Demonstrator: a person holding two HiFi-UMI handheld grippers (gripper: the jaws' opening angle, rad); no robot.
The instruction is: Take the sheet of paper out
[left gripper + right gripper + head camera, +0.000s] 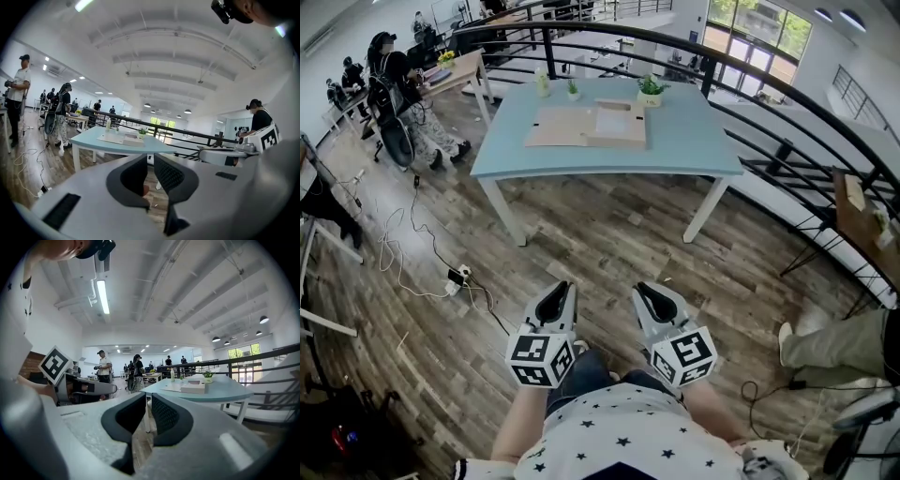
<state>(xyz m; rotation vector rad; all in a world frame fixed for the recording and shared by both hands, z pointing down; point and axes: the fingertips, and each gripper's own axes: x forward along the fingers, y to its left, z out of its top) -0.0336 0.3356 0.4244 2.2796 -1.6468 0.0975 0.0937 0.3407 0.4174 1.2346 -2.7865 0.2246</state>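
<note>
Nearest in, you've got both tools up at waist height. Your left gripper has its fingers parted by a narrow slit, and nothing but floor shows through the gap. Your right gripper is slimmer again, just a crack between the pads, and it is empty too. So neither tool has hold of anything.

Just past the fingertips there's only wooden floor, a wide strip of it. Beyond that, straight ahead of both pairs of fingers, is the pale blue table, well out of reach.

On its top, ahead of and between your two grippers, lies a flat piece of tan cardboard, with a pale box touching its right end. That looks like where the sheet of paper is, though I can't pick out the sheet itself from here.

Beyond the box, on the far edge, stands a small potted plant, and a bottle stands off to the left.

By my reading the task hasn't started. The approach, the opening of that package and the pull are all left to do.
</note>
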